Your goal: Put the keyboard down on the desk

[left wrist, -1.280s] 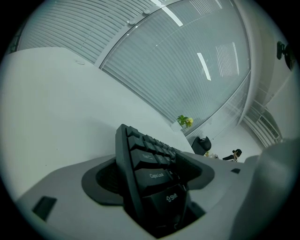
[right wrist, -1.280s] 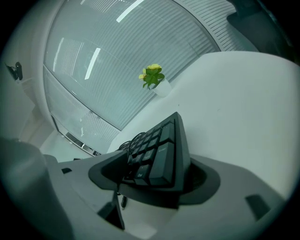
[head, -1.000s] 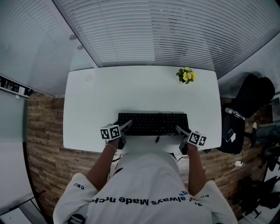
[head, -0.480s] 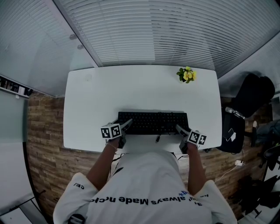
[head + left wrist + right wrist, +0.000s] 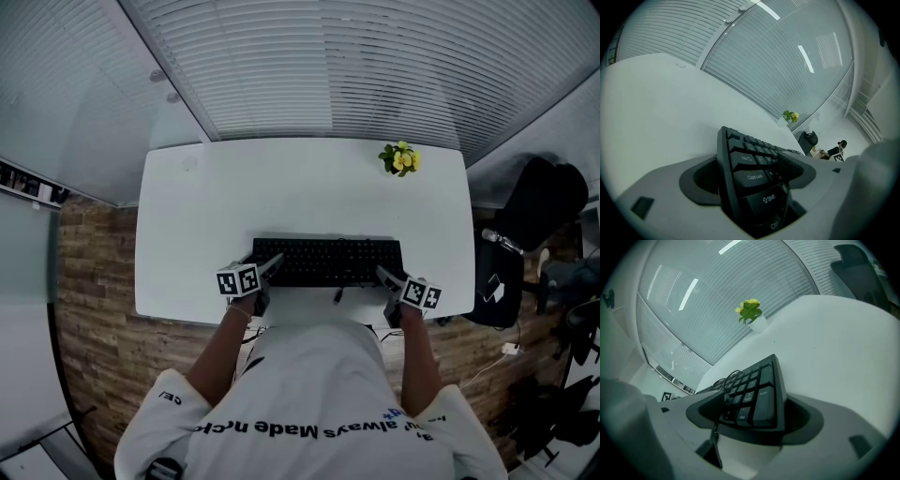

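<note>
Currently, the black rectangular plastic keyboard point(image 5: 328, 263) lies on the white desk point(image 5: 281, 192). The jaws of the left gripper point(image 5: 267, 269) and the right gripper point(image 5: 384, 277) are opening, with the keyboard's ends between them.

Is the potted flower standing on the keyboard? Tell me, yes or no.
No, the potted flower stands at the far right corner of the desk, well apart from the keyboard, which lies near the front edge.
</note>
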A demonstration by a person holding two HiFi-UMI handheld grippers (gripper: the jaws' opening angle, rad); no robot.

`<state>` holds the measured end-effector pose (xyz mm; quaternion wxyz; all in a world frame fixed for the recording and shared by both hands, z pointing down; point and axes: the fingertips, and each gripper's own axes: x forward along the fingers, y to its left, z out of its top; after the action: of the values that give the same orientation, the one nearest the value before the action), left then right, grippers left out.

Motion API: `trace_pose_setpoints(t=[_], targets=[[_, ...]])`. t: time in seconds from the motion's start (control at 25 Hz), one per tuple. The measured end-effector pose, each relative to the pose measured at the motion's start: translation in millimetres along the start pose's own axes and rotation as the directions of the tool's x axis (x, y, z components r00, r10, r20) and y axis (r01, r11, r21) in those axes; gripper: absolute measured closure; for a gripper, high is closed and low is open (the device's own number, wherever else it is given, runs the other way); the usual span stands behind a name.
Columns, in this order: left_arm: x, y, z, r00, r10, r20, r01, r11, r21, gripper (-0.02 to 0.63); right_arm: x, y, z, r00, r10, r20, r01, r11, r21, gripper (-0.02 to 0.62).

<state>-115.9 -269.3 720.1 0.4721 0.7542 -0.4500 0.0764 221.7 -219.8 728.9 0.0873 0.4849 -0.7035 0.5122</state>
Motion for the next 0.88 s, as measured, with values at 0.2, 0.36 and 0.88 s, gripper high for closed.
trace_pose_setpoints(t=[0.2,0.36,0.88], targets=[[-1.4,3.0,-0.7,1.000,0.020,-0.002,-0.020,0.999,0.028,0.224,0.5,-0.9,-2.4,1.000,-0.026,-0.010,0.026,0.999,-0.033,0.202],[-2.1,3.5,-0.2,0.999,0.038,0.001,-0.038,0.998,0.048,0.219,0.0,-1.8,-2.3,0.999,-0.039,-0.008,0.039,0.998,-0.042,0.199],[-3.6,5.8,-0.9,0.997,0.076,-0.001,-0.076,0.992,0.105,0.212,-1.8,-7.5,-5.5,0.992,-0.125,-0.007,0.124,0.986,-0.108,0.184]])
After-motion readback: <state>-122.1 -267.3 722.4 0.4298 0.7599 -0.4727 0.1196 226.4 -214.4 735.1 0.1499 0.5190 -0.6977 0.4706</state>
